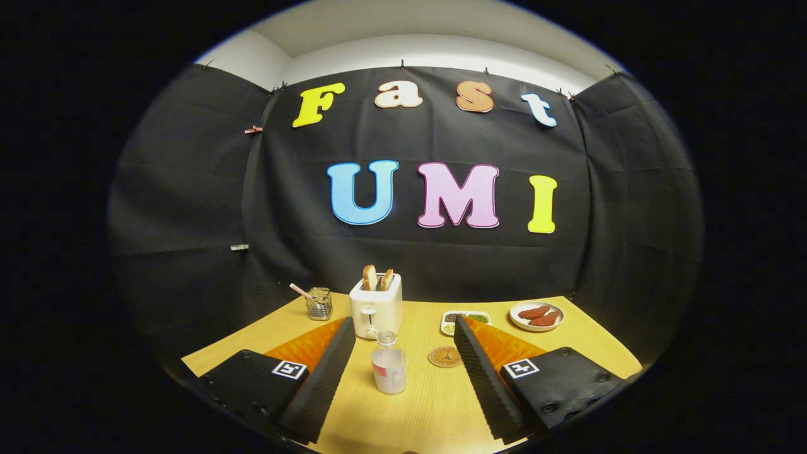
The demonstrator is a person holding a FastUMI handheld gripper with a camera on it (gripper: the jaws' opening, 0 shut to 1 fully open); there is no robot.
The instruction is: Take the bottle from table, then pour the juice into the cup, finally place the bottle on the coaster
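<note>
A small clear bottle [388, 367] with a pale label and a clear cap stands upright on the wooden table [435, 403]. It sits between my two fingers, a little nearer the left one, touching neither. My gripper [403, 334] is open wide. A round brown coaster [445, 356] lies flat just right of the bottle, close to the right finger's tip. A small glass cup [319, 304] with a stick in it stands beyond the left finger, at the table's back left.
A white toaster [376, 307] with two bread slices stands right behind the bottle. A small tray [464, 318] of seasonings and a plate [536, 315] of reddish food lie at the back right. Black cloth walls close the table's far side.
</note>
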